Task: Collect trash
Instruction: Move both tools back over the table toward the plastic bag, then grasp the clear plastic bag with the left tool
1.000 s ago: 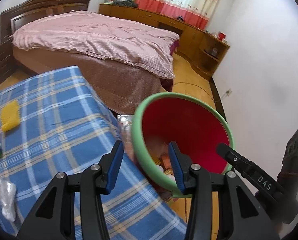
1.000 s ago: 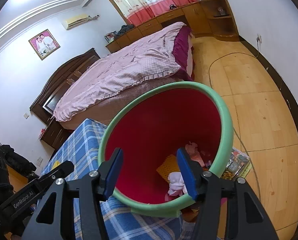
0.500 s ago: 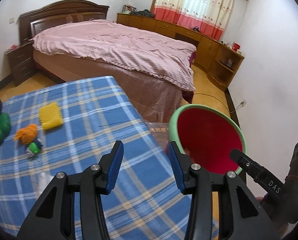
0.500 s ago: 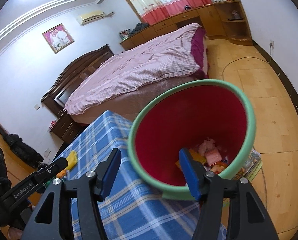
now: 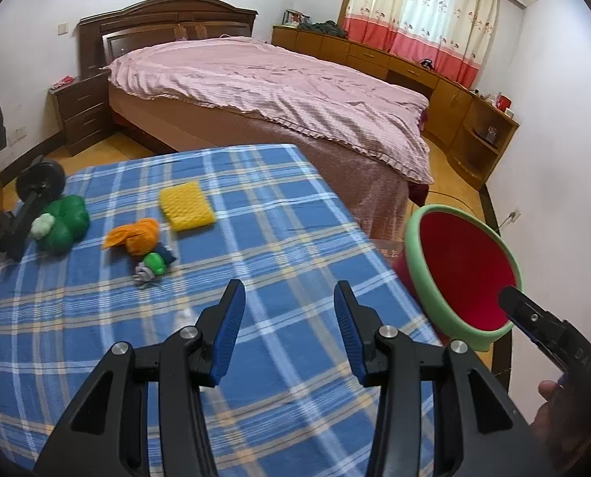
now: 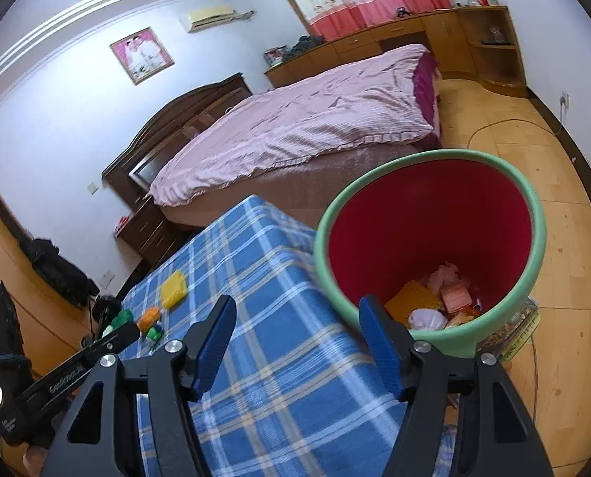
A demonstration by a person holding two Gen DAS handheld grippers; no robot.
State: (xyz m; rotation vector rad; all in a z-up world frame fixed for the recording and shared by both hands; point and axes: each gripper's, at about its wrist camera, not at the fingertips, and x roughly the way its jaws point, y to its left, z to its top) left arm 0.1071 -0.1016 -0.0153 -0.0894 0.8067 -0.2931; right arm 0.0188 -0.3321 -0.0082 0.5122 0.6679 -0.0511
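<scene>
A red bin with a green rim (image 5: 464,274) stands beside the right edge of the blue plaid table (image 5: 279,238); the right wrist view shows the bin (image 6: 430,238) with several scraps of trash at its bottom. On the table lie a yellow sponge (image 5: 186,206), an orange crumpled piece (image 5: 136,235), a small green and white piece (image 5: 152,267), a green lump (image 5: 63,224) and a white scrap (image 5: 184,318). My left gripper (image 5: 285,328) is open and empty above the table. My right gripper (image 6: 299,338) is open and empty at the bin's near rim.
A bed with a pink cover (image 5: 271,87) stands behind the table. A black dumbbell (image 5: 29,206) lies at the table's left edge. Wooden cabinets (image 5: 434,91) line the far wall. A magazine (image 6: 514,330) lies on the wooden floor under the bin.
My left gripper has swung left, from over the bin to over the table, bringing the trash pieces into view. My right gripper has drawn back from the bin toward the table.
</scene>
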